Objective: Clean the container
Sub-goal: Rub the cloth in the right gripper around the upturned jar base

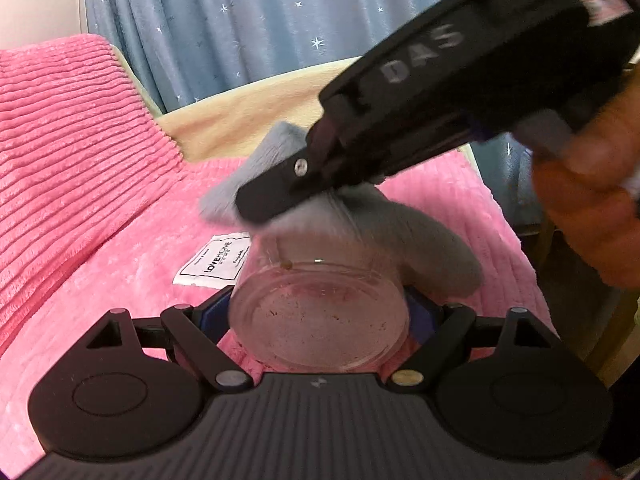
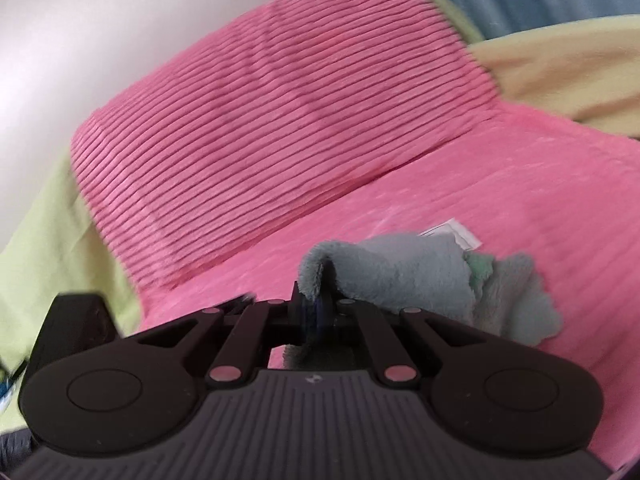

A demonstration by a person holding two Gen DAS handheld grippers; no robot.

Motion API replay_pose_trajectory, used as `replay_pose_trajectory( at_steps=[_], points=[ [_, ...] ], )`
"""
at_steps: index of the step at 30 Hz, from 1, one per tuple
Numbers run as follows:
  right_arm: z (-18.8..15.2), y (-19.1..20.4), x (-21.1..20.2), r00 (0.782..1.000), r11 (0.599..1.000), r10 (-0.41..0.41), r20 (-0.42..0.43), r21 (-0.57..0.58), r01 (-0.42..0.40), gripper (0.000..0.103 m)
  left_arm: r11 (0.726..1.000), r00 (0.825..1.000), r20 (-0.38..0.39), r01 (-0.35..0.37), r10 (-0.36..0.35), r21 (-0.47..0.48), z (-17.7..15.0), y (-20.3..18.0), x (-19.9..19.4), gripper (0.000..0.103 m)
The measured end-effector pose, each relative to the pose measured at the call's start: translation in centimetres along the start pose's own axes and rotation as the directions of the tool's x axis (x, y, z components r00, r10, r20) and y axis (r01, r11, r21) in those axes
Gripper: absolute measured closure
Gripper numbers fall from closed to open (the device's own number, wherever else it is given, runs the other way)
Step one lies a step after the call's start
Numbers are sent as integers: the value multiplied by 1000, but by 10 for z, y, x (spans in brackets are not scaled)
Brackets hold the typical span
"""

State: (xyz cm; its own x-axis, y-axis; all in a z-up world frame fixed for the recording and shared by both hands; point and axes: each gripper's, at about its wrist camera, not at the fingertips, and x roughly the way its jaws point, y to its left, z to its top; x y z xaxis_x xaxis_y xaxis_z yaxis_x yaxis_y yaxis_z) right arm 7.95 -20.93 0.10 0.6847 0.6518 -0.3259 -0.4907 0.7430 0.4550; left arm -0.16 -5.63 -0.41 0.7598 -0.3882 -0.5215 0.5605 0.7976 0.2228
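Nearest the left wrist camera is the left hand-held gripper (image 1: 320, 312), its two blue pads clamped on either side of a clear container (image 1: 320, 316), a round jar seen base-on, with brownish specks and a faint reddish smear across the bottom. It is held above a pink blanket (image 1: 120, 280) that covers what looks like a bed, with a ribbed pink pillow (image 1: 68, 128) at the far left and a white label (image 1: 214, 260) lying on the blanket just left of the jar. Moving right, the right hand-held gripper (image 1: 256, 204) comes in from the upper right, a person's hand (image 1: 588, 208) around its grip; its jaws are clenched on a grey cloth (image 1: 404, 232), which bunches at the jar's far end, seemingly at the mouth, though blur there makes the contact hard to confirm. From the right wrist camera the cloth (image 2: 420, 280) drapes from the closed fingertips and hangs off to the right. To wipe well, the cloth should probably be pushed deep enough to reach the speckled base and swept round the wall, while the left grip holds the jar steady against twisting.
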Motion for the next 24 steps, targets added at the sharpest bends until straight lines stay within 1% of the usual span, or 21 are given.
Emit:
replay_pose_trajectory(
  at_steps=[5,11,18,22,24],
  points=[
    [0,0,1,1000,1000,1,-1,-4,-1,101,1000,1000,2,-5,5,7,0,-1,-1,17],
    [1,1,3,1000,1000,3,-3,-8,-3,101,1000,1000,2,5,-5,-15,-1,1,-4,17],
    [1,1,5,1000,1000,5,-5,-13,-5,102,1000,1000,3,-4,4,-7,0,-2,-4,17],
    [1,3,6,1000,999,0,-6,-38,0,101,996,1000,2,23,-23,-86,-1,5,-5,17],
    [2,1,6,1000,999,0,-5,-35,0,102,980,998,13,64,-63,-186,-2,16,-6,16]
  ],
)
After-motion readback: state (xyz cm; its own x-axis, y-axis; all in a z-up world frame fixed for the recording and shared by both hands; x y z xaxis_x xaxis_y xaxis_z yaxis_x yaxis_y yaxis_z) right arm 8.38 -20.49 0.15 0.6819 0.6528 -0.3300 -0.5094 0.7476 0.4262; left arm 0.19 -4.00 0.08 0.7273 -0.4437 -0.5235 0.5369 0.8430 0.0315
